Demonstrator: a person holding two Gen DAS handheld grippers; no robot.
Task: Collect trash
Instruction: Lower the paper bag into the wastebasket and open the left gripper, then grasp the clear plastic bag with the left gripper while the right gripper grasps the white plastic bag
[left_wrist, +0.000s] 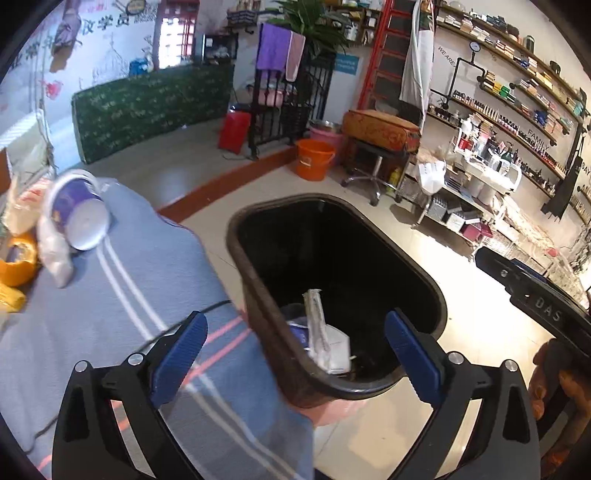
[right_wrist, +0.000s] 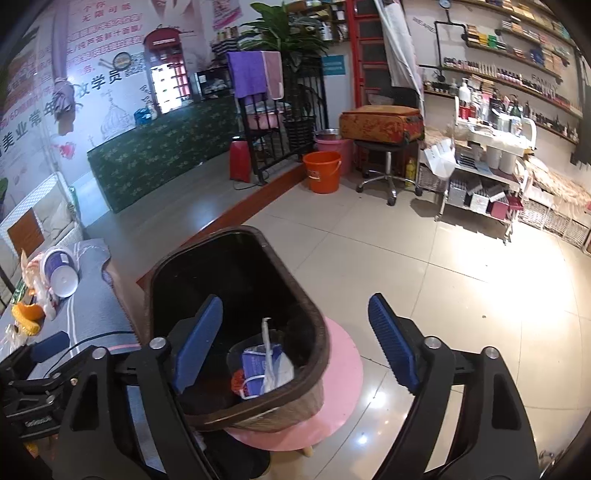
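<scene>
- Left gripper (left_wrist: 295, 347): jaws spread wide, holding nothing, hovering over the near rim of the black bin (left_wrist: 258, 291).
- Right gripper (right_wrist: 295, 339): jaws also spread and empty, above the same bin, which stands on a pink stool (right_wrist: 343, 373).
- Inside the bin: a blue-and-white packet (right_wrist: 258, 365) and white wrapper scraps.
- At ten o'clock in the left view, a purple paper cup (left_wrist: 79, 214) lies tipped on the blue-grey striped cloth (left_wrist: 147, 295), beside plastic bags (left_wrist: 55, 251).
- Farther, at twelve o'clock: an orange bucket (left_wrist: 314, 158).
</scene>
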